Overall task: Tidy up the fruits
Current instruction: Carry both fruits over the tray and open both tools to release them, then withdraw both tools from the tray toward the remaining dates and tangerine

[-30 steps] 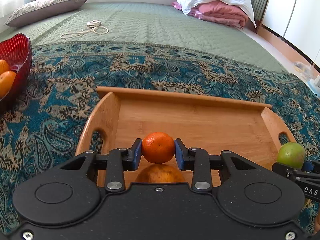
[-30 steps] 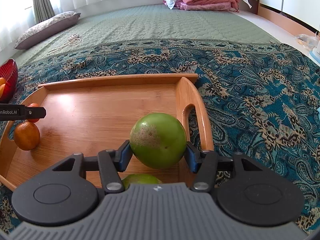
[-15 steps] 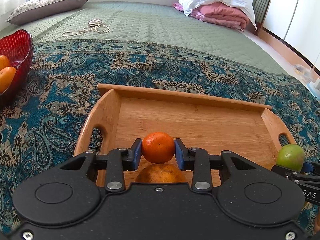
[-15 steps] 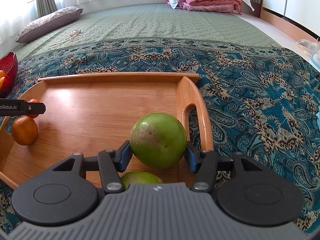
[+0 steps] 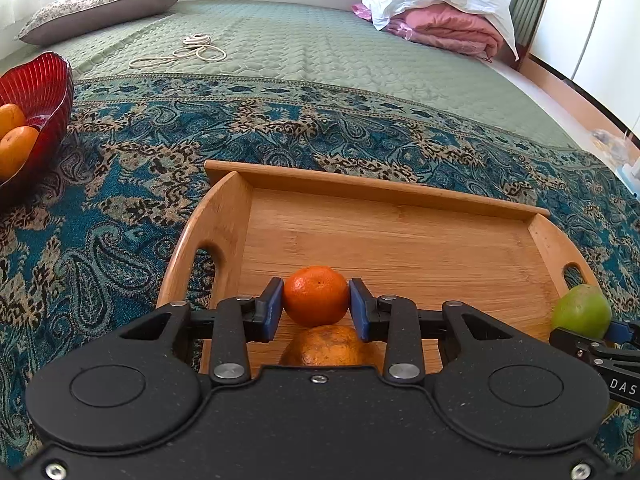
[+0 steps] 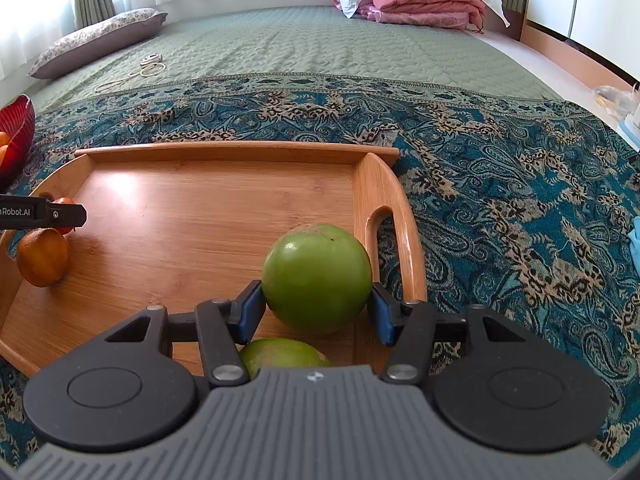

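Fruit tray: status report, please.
Left gripper shut on orange. Right gripper shut on green fruit. Both above wooden tray. Nothing blocking.

A small bright orange mandarin is held above the wooden tray, near its left handle. Directly beneath it, on the tray floor, lies a duller orange fruit, possibly blemished. A round green fruit is held beside the tray's right handle, with a second green fruit lying below it on the tray.
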